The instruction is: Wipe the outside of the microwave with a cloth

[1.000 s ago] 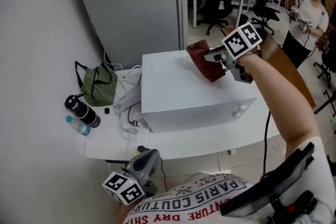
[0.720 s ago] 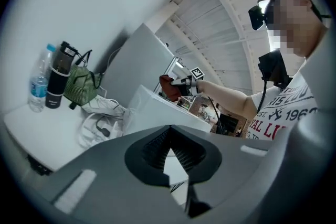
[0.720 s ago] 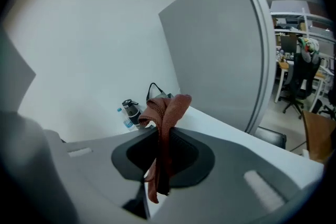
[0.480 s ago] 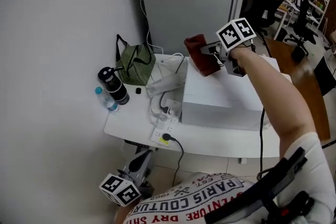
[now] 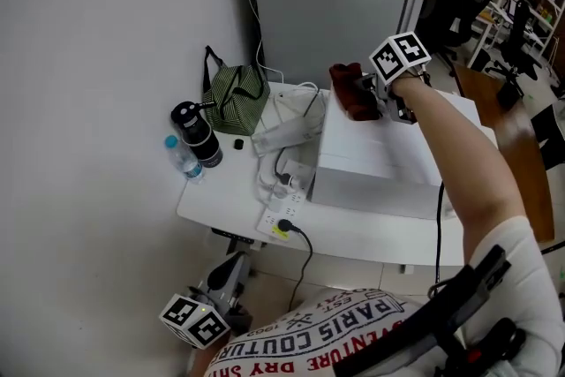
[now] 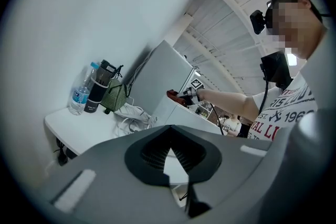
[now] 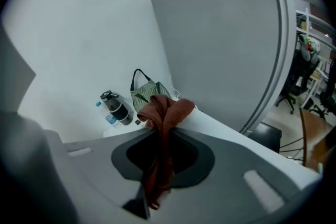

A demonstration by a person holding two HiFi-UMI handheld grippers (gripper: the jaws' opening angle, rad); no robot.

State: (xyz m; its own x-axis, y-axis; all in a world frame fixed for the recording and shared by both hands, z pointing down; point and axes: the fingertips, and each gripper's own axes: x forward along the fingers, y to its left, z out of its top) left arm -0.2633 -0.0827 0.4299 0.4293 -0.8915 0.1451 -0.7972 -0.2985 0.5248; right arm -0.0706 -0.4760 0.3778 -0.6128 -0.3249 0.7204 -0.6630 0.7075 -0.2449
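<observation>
Head view first: we have the right gripper (image 5: pixel 369 93) out over the far left corner of the microwave (image 5: pixel 380 162), with the dark red cloth (image 5: pixel 351 96) bunched against the top edge there. The left gripper (image 5: pixel 231 271) hangs low, near our body, below the tabletop (image 5: pixel 212 203) edge and well apart from the work. A green striped bag (image 5: pixel 235 94), a black flask (image 5: pixel 198 135) and a tangle of cables (image 5: pixel 284 177) sit just left of the microwave.

Left gripper view: its fingers are pressed together with nothing between them; the microwave and the outstretched arm show far off to the right.

Right gripper view: the fingers are clamped on the cloth, which rises out of them in a twisted bundle and droops behind them.

Our read: we are at a corner stroke on the top panel. To do it well, we want the bundle flattened so more fabric meets the panel, the pressure coming from the cloth rather than the hard fingers, and the strokes overlapping. When we drop to the left side, the cables and bag leave little room, so we go slowly.
</observation>
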